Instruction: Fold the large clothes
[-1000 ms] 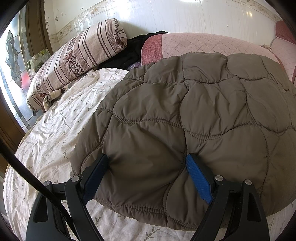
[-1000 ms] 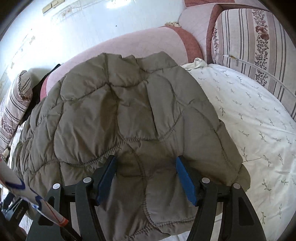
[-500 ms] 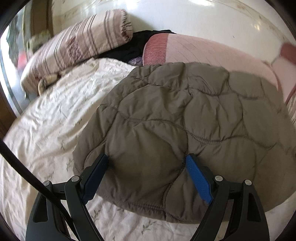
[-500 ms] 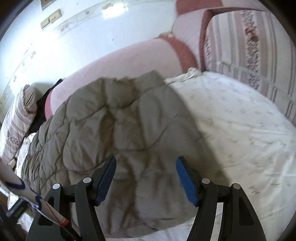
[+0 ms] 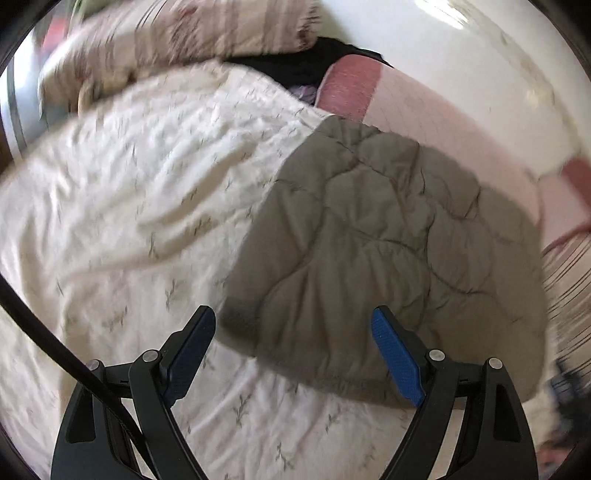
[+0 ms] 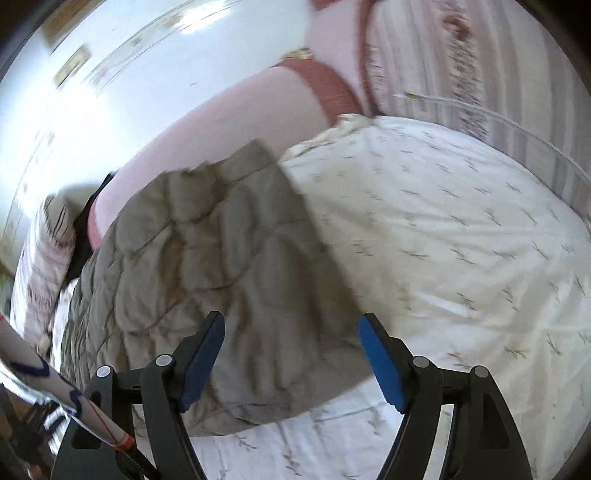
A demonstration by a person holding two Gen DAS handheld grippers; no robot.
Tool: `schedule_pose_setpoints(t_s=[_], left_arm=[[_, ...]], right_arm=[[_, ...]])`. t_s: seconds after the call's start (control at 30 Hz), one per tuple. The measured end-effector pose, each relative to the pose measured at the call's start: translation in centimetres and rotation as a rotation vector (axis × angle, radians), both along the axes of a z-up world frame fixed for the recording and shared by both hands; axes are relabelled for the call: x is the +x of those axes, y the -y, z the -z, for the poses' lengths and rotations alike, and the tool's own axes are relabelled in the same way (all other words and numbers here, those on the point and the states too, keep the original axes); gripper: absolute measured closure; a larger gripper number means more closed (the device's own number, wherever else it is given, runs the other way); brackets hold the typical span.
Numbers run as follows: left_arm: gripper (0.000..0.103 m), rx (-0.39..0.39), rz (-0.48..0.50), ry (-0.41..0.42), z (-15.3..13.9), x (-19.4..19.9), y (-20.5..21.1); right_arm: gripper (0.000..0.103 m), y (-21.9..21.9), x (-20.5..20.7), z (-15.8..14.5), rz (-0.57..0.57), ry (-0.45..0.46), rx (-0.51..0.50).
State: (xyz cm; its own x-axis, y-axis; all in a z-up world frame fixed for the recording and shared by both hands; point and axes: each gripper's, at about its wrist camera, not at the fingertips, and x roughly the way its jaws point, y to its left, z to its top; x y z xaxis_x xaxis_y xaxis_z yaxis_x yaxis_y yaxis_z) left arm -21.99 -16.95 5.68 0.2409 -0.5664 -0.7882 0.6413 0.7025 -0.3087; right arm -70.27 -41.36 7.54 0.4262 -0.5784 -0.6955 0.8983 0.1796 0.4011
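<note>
A folded olive-brown quilted jacket (image 5: 388,251) lies flat on the white patterned bed sheet (image 5: 129,221). My left gripper (image 5: 293,347) hovers open above the jacket's near left corner, and its blue pads (image 5: 397,360) hold nothing. In the right wrist view the same jacket (image 6: 221,280) lies left of centre on the sheet (image 6: 461,258). My right gripper (image 6: 291,354) hangs above the jacket's near right edge with its jaws opening. No cloth is between them. Both views are blurred by motion.
A pink padded headboard (image 5: 436,110) curves behind the jacket. A striped bolster (image 5: 207,33) and dark clothing (image 5: 295,62) lie at the far left. A striped cushion (image 6: 480,59) stands at the right. A black cable (image 5: 48,332) crosses the left wrist view. A sleeve (image 6: 44,376) shows lower left.
Both grippers have pulled back from the jacket, which now looks smaller and farther. The left view has swung left and shows more sheet. The right gripper's jaws stand wider.
</note>
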Motion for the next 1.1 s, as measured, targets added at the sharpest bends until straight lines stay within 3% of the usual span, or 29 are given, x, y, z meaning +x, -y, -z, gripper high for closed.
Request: schedule_pose_setpoints(t_s=[0.17,0.23,0.37,0.63,0.87,0.9,0.93,1.0,1.1], left_arm=[[0.018,-0.089,-0.058,-0.267,2.3,3.4,-2.8],[0.019,-0.113,-0.073,-0.323,3.0,3.6,-3.0],[0.019,-0.155,-0.073,-0.381,3.9,3.2,-2.3],[0.019,-0.194,-0.097,-0.426,5.7,3.6,-0.6],[0.019,-0.205,-0.097,-0.397,5.9,3.7,0.7],[0.018,-0.201,-0.096,-0.387,5.9,3.8,0.8],[0.020,-0.192,-0.095,-0.368,5.8,3.7,1.0],[0.038,-0.157,-0.085,-0.296,5.1,3.2,1.6],[0.058,-0.096,-0.045,-0.092,2.5,1.2,2.6]], right_arm=[[0.024,0.6,-4.1,1.9,0.058,0.133,0.126],[0.023,0.6,-5.4,2.6,0.073,0.200,0.164],[0.021,0.7,-6.5,3.9,0.091,0.315,0.223],[0.020,1.7,-5.5,5.9,0.087,0.390,0.290],[0.020,3.4,-3.7,7.7,0.087,0.439,0.304],[0.026,3.5,-3.3,7.6,0.083,0.435,0.297],[0.038,3.7,-3.0,7.5,0.086,0.420,0.287],[0.050,3.6,-2.4,6.9,0.082,0.378,0.265],[0.062,3.0,-1.1,4.9,0.050,0.234,0.184]])
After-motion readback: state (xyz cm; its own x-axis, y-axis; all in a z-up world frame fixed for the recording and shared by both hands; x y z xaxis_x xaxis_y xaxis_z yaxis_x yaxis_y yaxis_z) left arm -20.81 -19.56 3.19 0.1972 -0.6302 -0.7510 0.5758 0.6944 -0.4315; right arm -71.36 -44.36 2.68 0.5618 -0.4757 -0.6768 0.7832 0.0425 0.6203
